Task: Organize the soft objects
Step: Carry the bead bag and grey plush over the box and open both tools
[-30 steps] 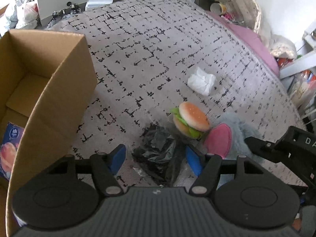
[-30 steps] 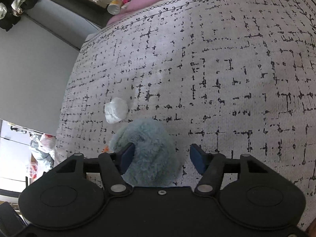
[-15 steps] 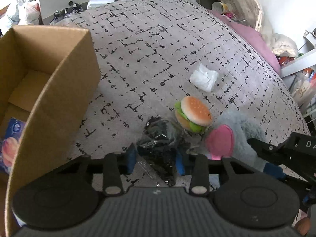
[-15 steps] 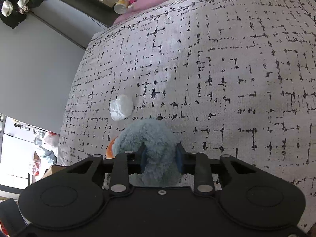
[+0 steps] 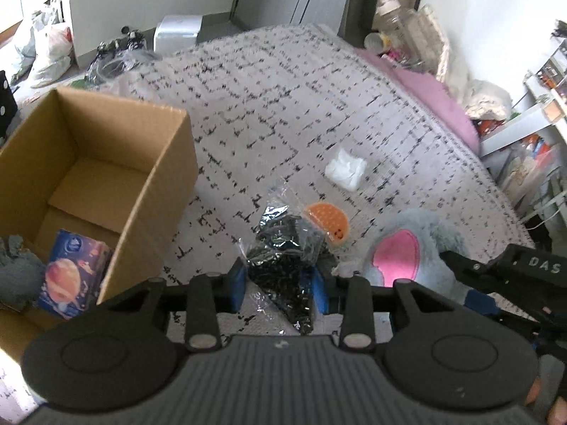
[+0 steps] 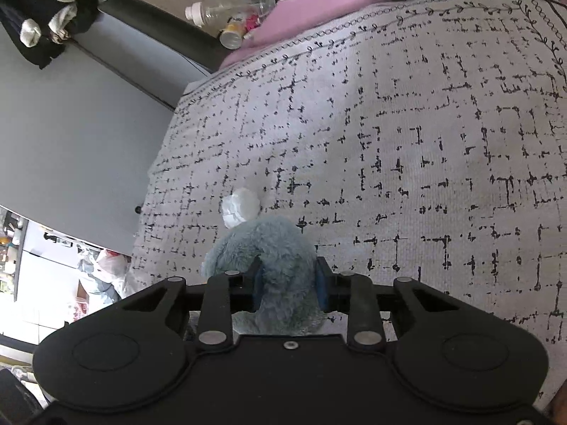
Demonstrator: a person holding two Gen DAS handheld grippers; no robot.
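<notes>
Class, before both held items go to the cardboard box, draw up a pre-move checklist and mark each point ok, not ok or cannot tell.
1. Left gripper closed on the black plastic bag: ok.
2. Right gripper closed on the grey plush toy: ok.
3. Cardboard box open on top: ok.
4. Free space on the box floor beside the tissue pack: ok.
5. Bag clear of the burger toy: cannot tell, they overlap.
6. White tissue wad out of the way: ok.

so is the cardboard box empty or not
Not empty: the cardboard box is open-topped, with a blue packet and grey cloth inside.
</notes>
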